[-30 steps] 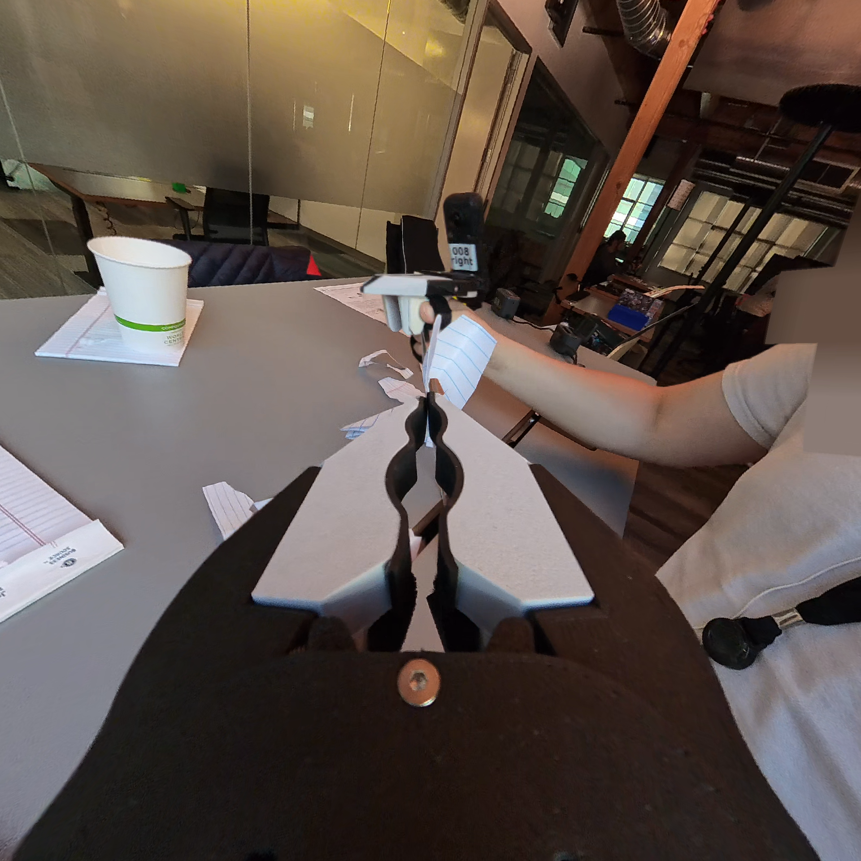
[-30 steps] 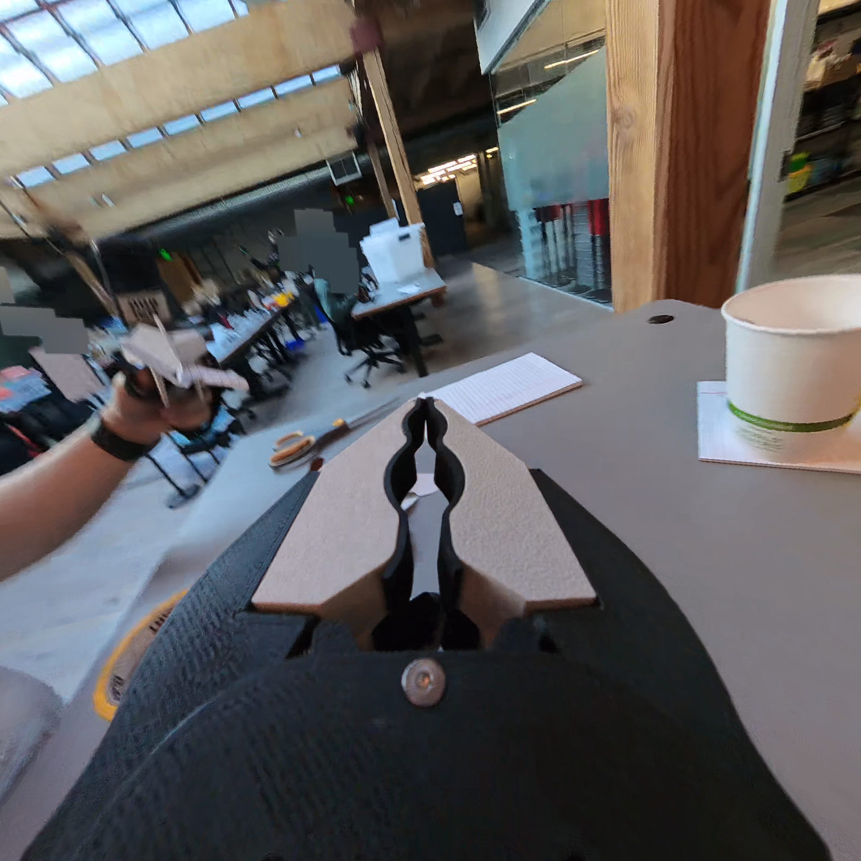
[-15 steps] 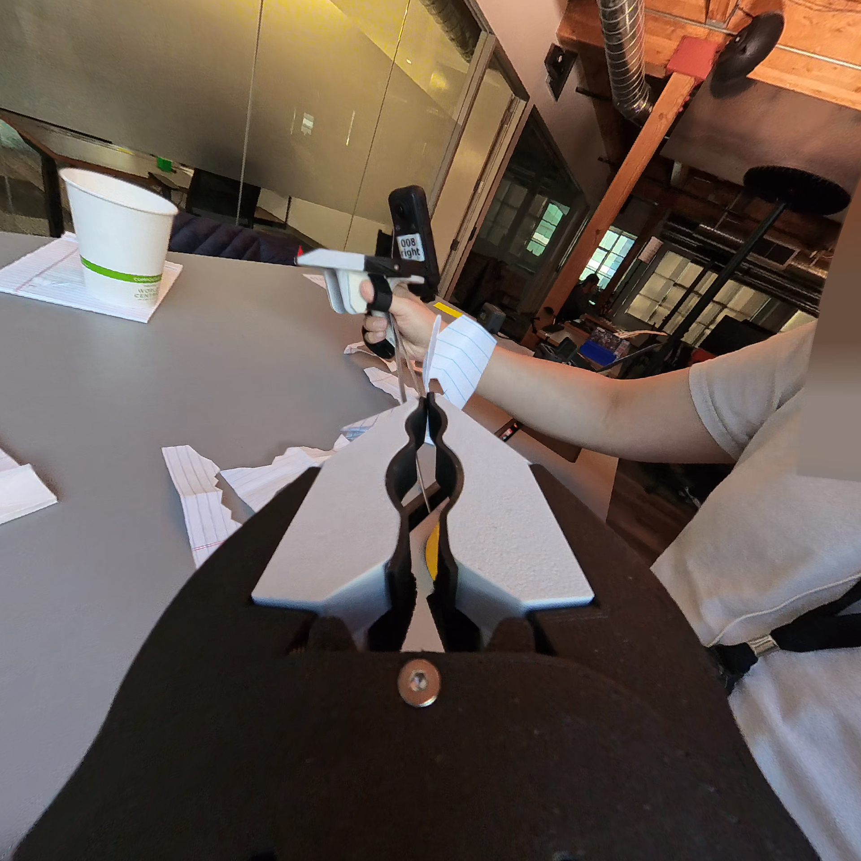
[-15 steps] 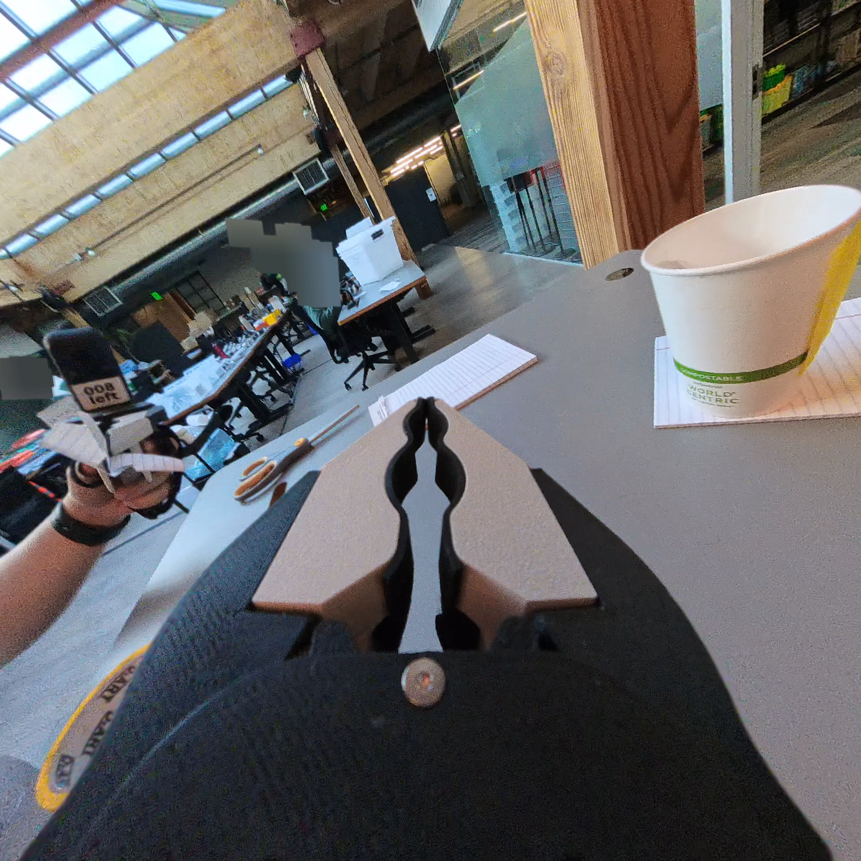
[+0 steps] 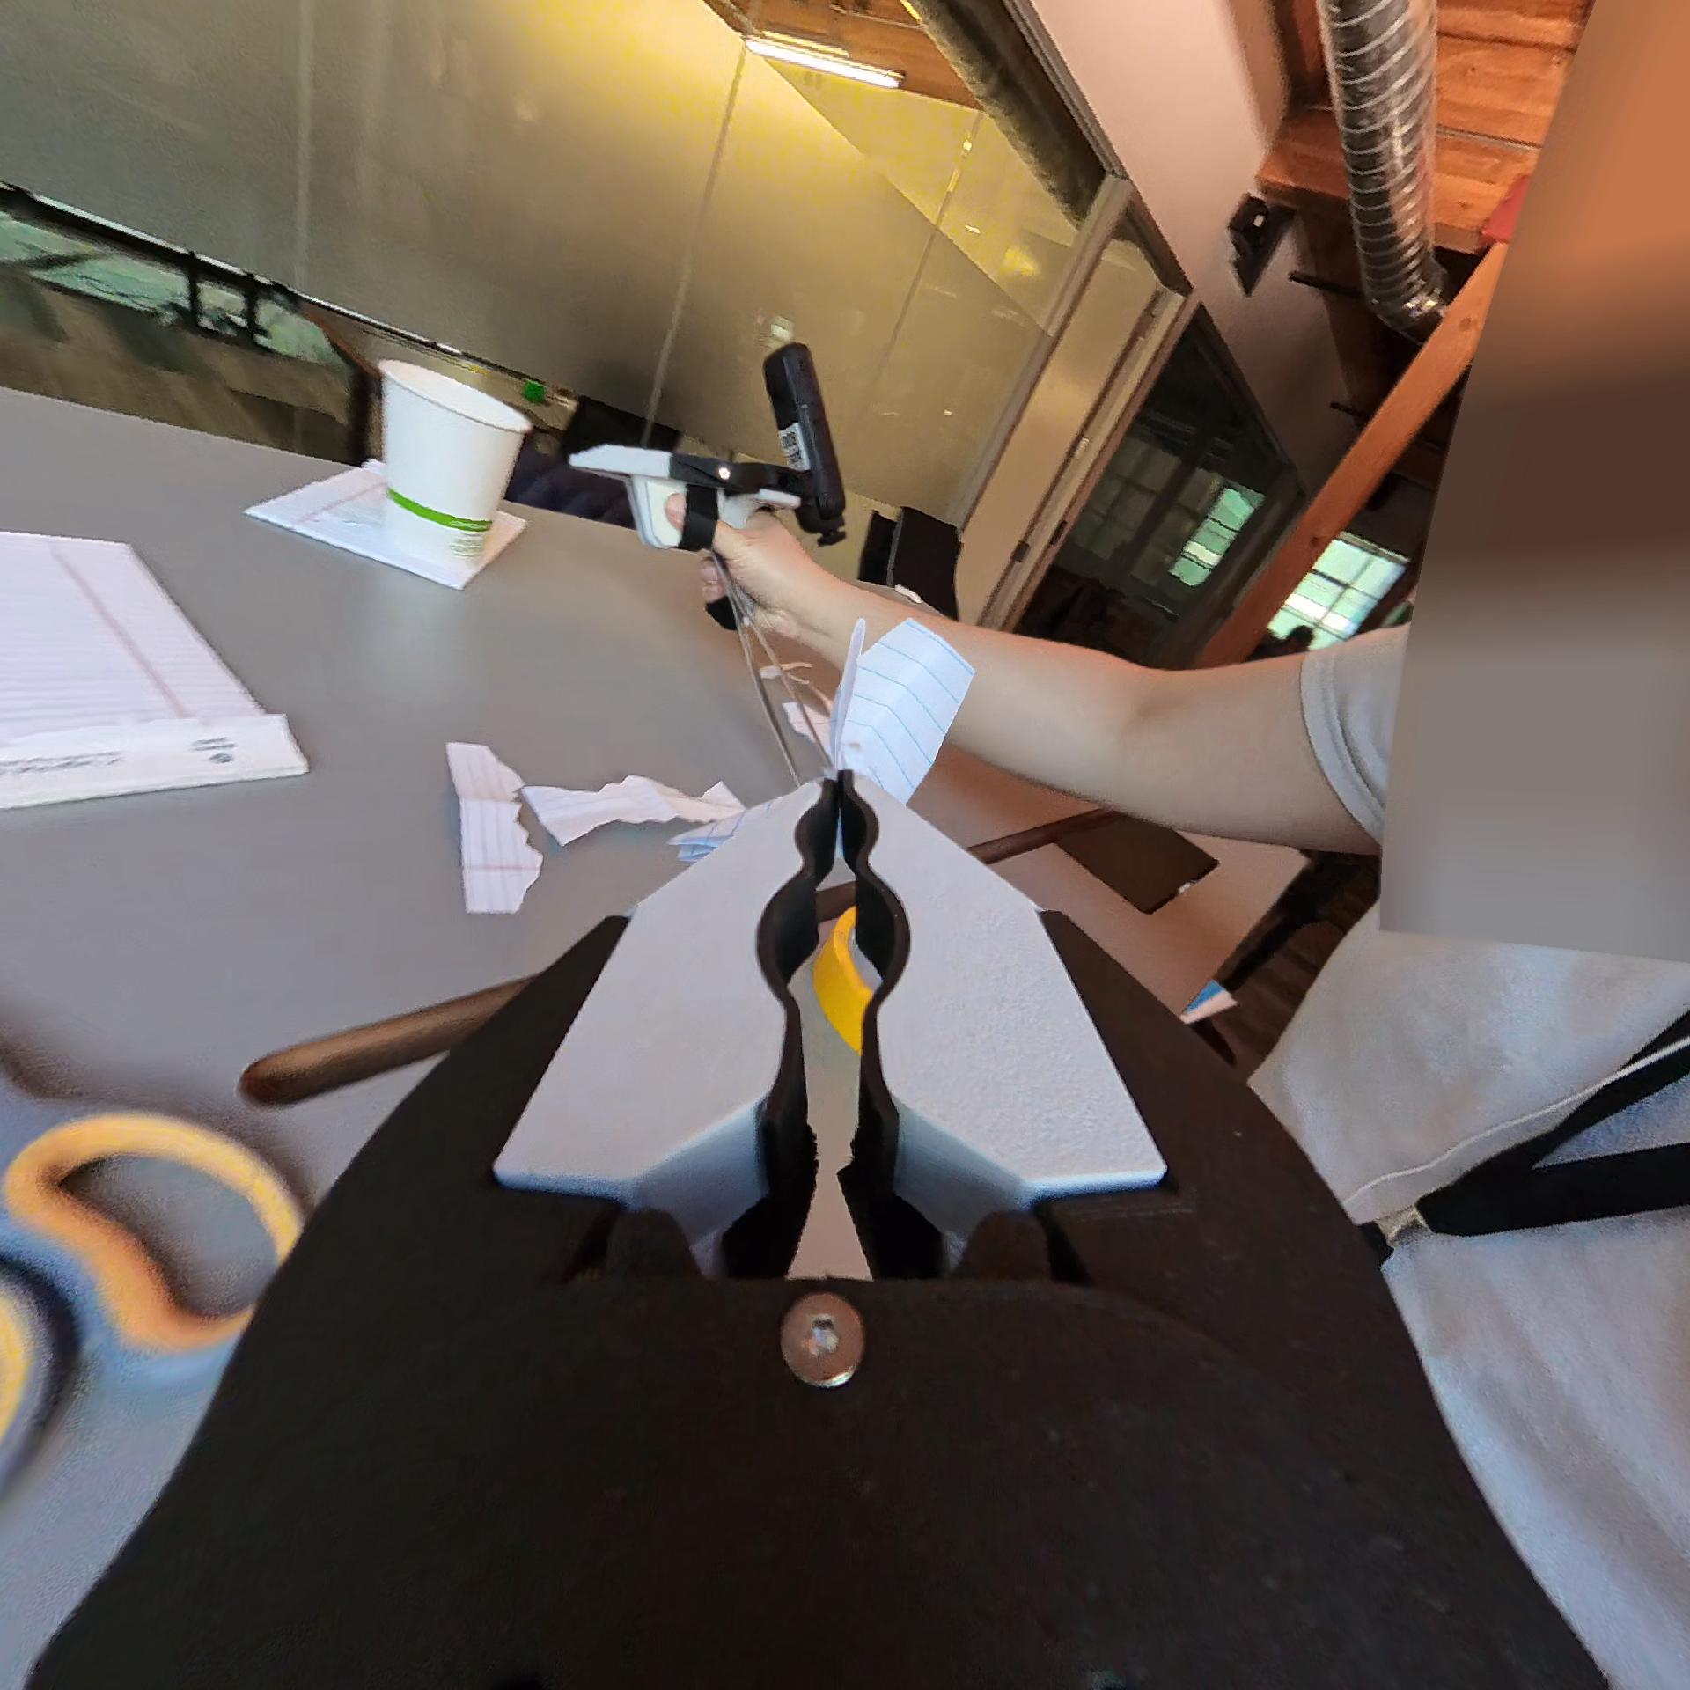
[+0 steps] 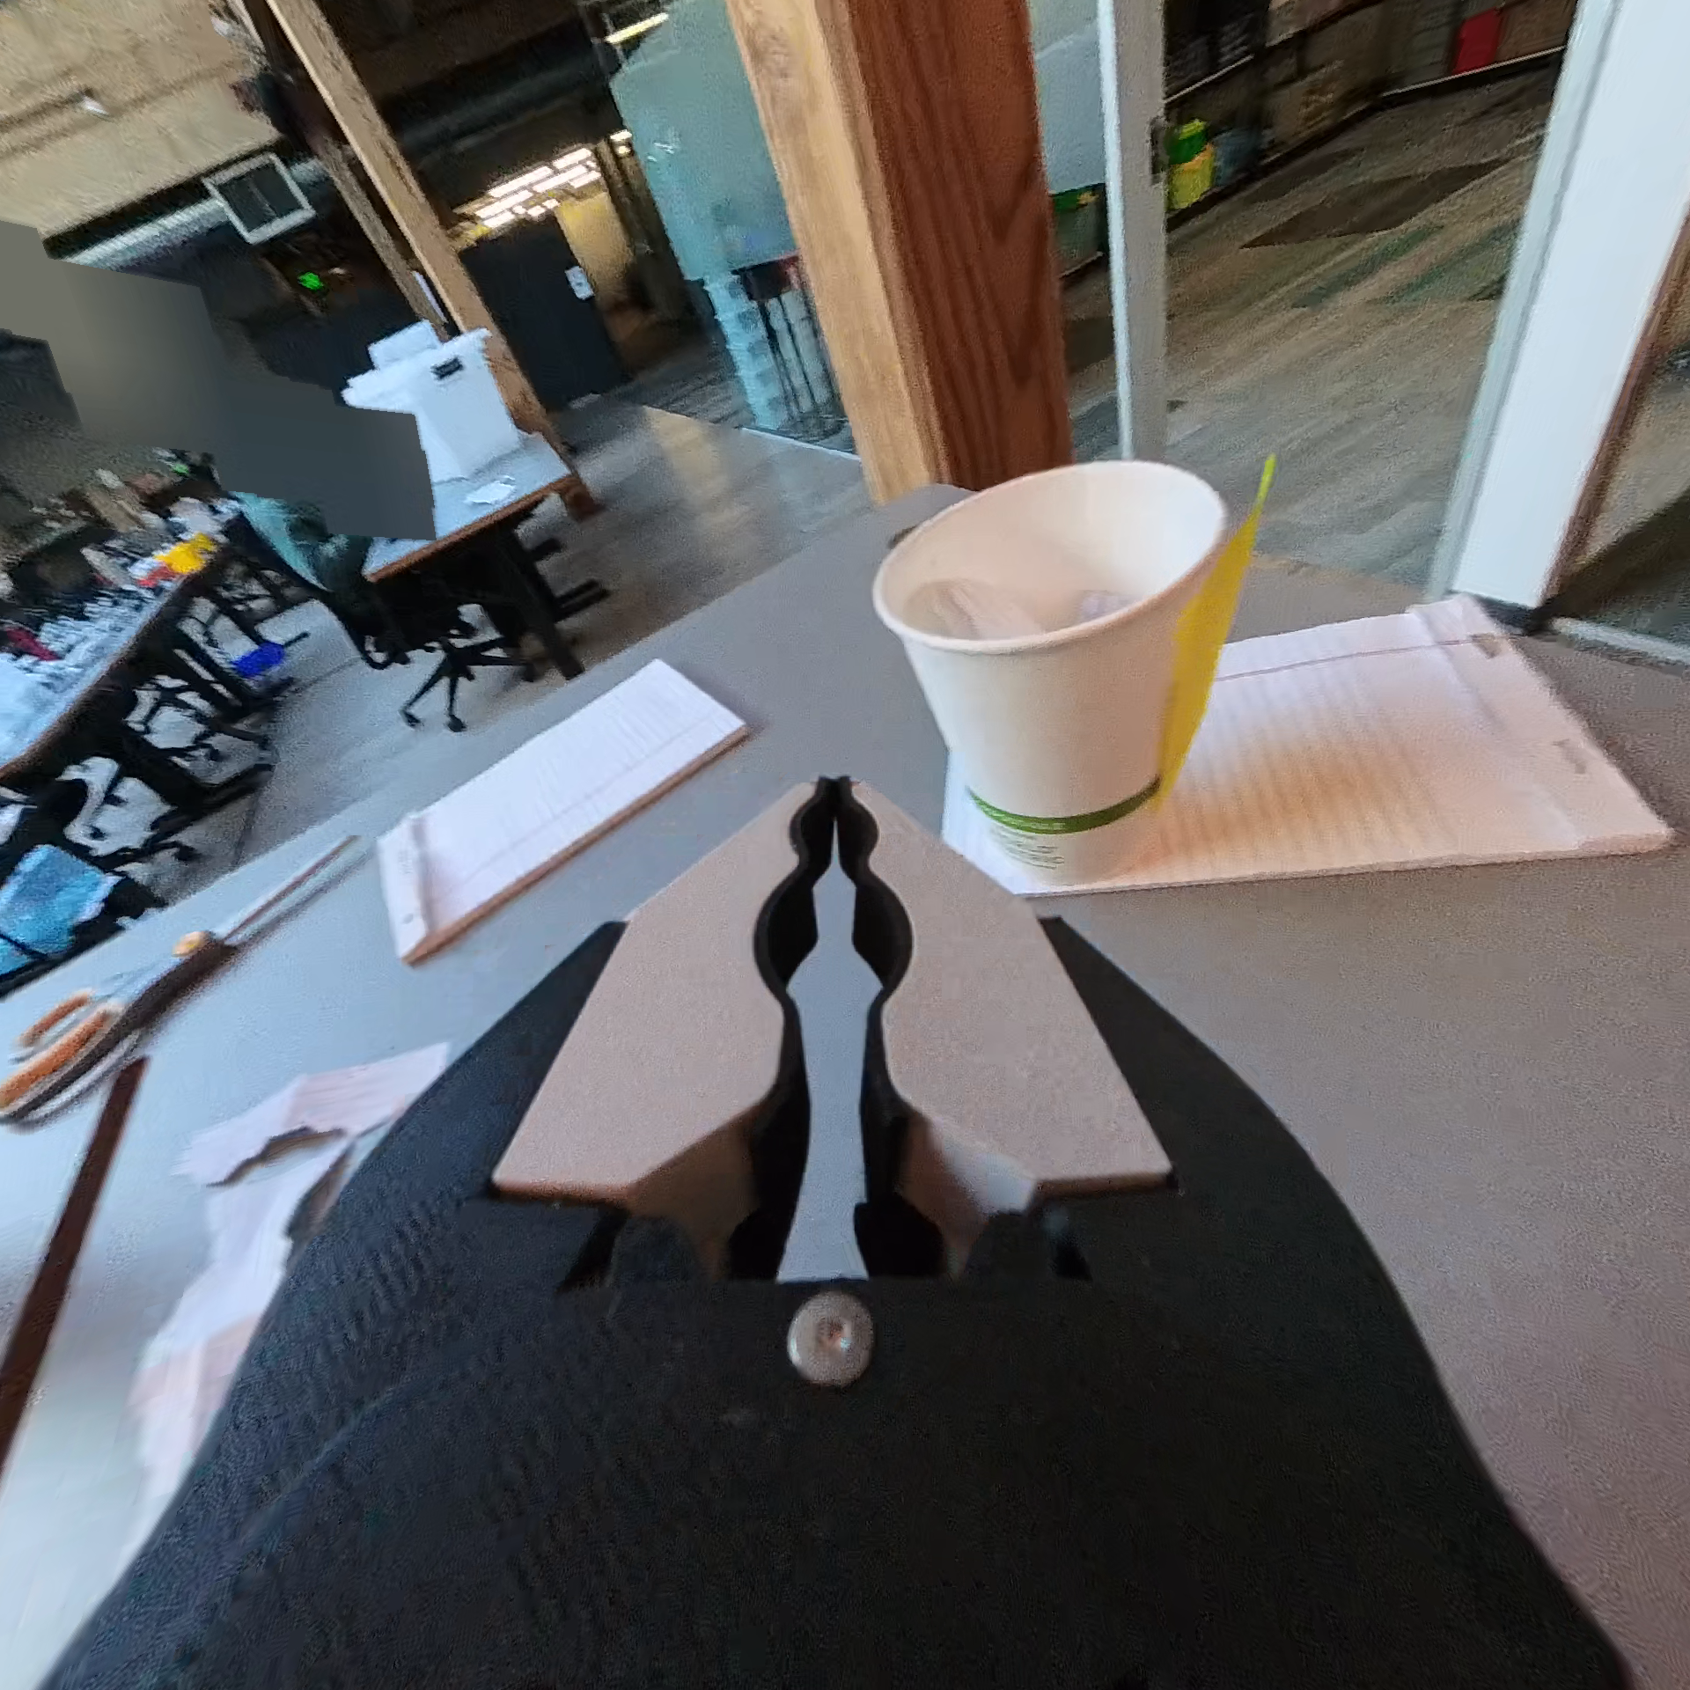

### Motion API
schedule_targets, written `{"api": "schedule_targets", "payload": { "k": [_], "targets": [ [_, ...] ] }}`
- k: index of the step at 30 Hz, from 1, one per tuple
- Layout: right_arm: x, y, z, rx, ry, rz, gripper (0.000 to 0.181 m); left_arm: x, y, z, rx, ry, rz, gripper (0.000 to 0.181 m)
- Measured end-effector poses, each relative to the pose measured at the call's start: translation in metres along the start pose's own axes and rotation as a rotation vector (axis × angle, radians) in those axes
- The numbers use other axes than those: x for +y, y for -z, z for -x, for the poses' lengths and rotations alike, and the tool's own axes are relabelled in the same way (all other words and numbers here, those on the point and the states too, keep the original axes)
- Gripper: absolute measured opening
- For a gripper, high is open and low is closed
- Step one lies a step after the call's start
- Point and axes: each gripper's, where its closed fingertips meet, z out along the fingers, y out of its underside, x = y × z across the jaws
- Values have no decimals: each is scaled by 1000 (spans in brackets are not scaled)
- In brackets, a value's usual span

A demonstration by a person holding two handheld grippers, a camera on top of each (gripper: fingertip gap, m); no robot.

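The left gripper point(image 5: 839, 785) has its jaws pressed together on a small piece of white lined paper point(image 5: 901, 706), which stands up from the tips. The right gripper point(image 6: 834, 794) is also pressed together, with nothing between the tips, and hangs just in front of a white paper cup with a green band point(image 6: 1052, 677). The cup stands on a white lined notepad point(image 6: 1372, 750) near the far edge of the grey table point(image 6: 1372, 1052). Torn strips of lined paper point(image 5: 585, 809) lie near the table's near edge. Behind are glass walls and a wooden post point(image 6: 914, 229).
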Motion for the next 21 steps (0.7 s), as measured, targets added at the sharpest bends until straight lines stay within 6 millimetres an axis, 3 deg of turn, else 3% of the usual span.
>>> {"api": "schedule_targets", "payload": {
  "k": [3,5,9,11,14,18,21],
  "targets": [
    [18,4,-38,201,210,105,0,6,41,-3,-114,-27,-20,0],
    [18,12,-41,259,302,124,0,7,70,-9,-182,-52,-55,0],
    [-14,36,14,226,358,-37,0,14,131,-27,-288,-79,-147,0],
    [-32,59,60,210,392,-156,0,22,161,-39,-333,-86,-186,0],
    [-36,94,154,123,456,-247,0,41,209,-59,-405,-93,-214,0],
    [-11,131,272,101,625,-267,0,76,272,-88,-470,-105,-221,0],
    [17,154,343,74,628,-272,9,109,312,-116,-471,-119,-201,0]
  ]
}}
